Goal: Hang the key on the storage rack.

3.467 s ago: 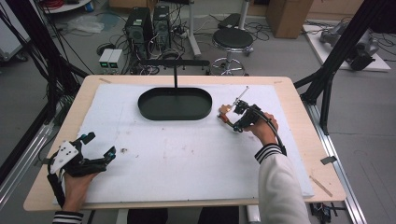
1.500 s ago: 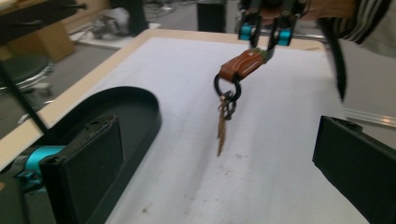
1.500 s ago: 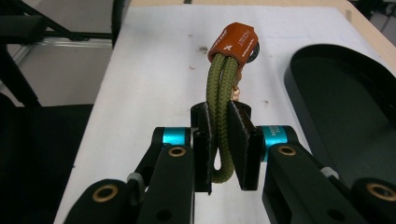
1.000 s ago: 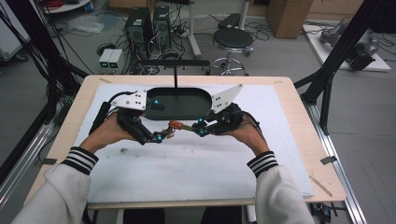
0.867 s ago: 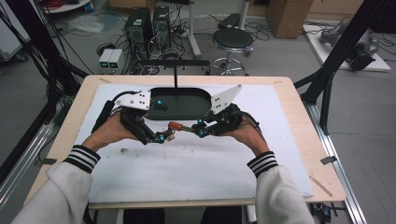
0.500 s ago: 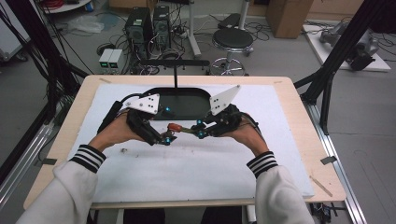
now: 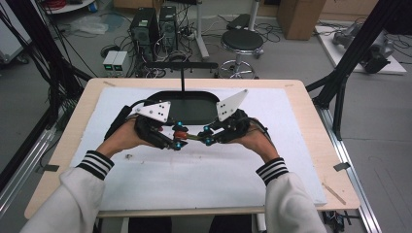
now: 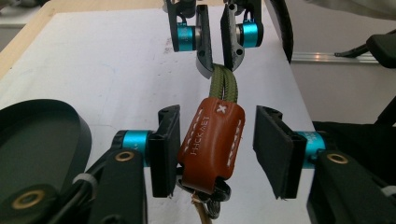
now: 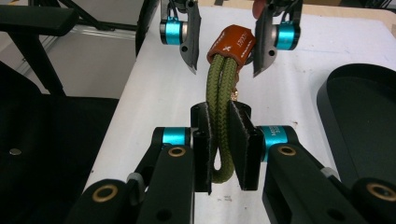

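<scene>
Jaws of the left gripper (image 8: pixel 219 135): just been closing, now narrowed around the brown stitched leather sleeve (image 8: pixel 212 140) of a key strap. One pad against the sleeve's side, the other just short of it with a gap, so not yet clamped. Jaws of the right gripper (image 9: pixel 223 135): closed tight on the doubled olive-green woven cord loop (image 9: pixel 219 93), pads pressing both strands.

Strap stretched straight between the two sets of jaws, sleeve end inside the left pair, loop end inside the right pair, off the white table cover (image 7: pixel 204 179). Something metal, possibly a ring or clip, hanging below the sleeve behind the left pads; too hidden to name. Black oval tray (image 7: pixel 194 111) just beyond both jaw tips.

Meaning for the work, as a judgement: second hold nearly made, then a two-handed pull or transfer possible.

Compared with a few seconds back: left gripper then far off at the near left corner, right alone with the strap beside the tray; now tip to tip.
</scene>
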